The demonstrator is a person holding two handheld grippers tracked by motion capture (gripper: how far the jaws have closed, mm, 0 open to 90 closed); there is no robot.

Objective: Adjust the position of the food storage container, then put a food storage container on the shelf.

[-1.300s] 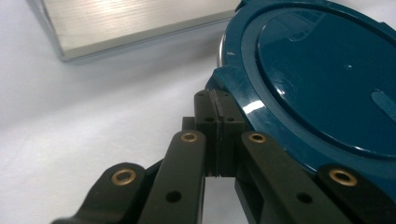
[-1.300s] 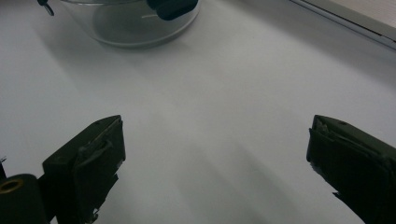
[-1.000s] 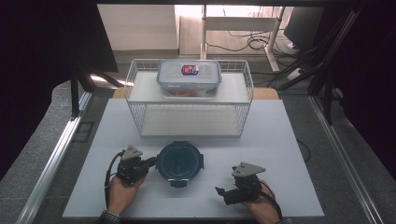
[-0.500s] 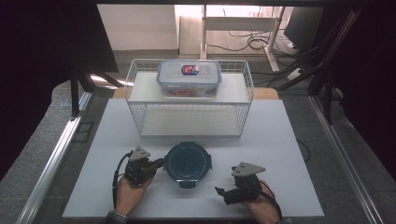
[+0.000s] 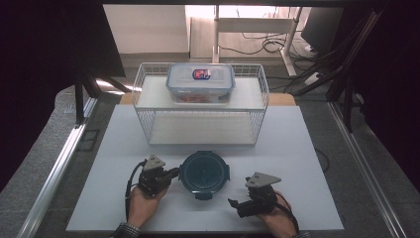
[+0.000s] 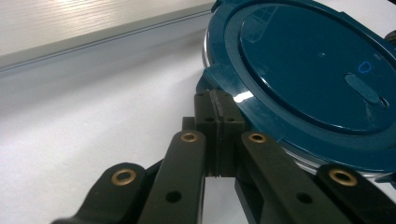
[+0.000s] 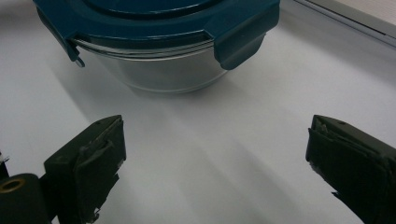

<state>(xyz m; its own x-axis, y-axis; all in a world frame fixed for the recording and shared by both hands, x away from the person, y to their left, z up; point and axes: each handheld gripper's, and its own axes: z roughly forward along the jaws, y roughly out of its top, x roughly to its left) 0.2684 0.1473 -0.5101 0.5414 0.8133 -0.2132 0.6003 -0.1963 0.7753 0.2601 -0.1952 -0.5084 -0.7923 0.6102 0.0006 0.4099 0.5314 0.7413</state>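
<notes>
from the high view, round teal-lidded container point(image 5: 204, 172) just beyond the left gripper point(image 5: 171, 174) tips, right gripper point(image 5: 234, 203) near its other side, apart. left gripper view: jaws pressed together, empty, tips against the lid rim point(image 6: 243, 100). right gripper view: jaws wide apart, empty, container point(image 7: 159, 51) ahead.

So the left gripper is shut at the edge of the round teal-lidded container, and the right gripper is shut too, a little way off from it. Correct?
Not quite. The left gripper is shut at the edge of the round teal-lidded container, but the right gripper is open: the right gripper view shows its jaws standing wide apart with bare table between them, a little way off from the container.
</notes>
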